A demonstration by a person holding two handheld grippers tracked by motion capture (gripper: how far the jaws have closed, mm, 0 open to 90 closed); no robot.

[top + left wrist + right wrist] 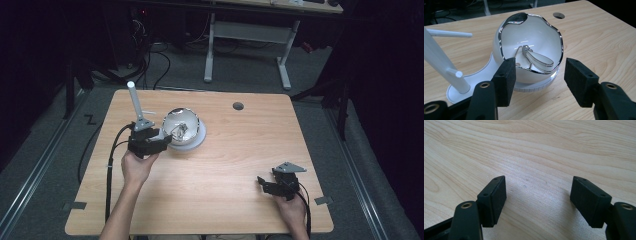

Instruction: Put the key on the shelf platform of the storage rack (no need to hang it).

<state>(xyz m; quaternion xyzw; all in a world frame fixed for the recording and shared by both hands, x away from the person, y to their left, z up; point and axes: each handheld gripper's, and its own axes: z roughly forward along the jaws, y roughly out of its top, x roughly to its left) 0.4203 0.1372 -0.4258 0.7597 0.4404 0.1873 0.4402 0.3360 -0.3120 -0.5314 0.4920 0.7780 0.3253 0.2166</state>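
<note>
White egg-shaped ceramic bowl with silver rim [529,50] on round white base [537,86], left half of wooden worktop [235,165]; left gripper [539,80] fingers wide, empty, just before bowl; right gripper [537,200] fingers wide, empty, over bare worktop

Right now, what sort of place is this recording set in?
Probably a lab or workshop set up for recording: a bare wooden table with a cable hole, grey carpet with loose cables behind it, and another desk's white legs in a dark room.
</note>
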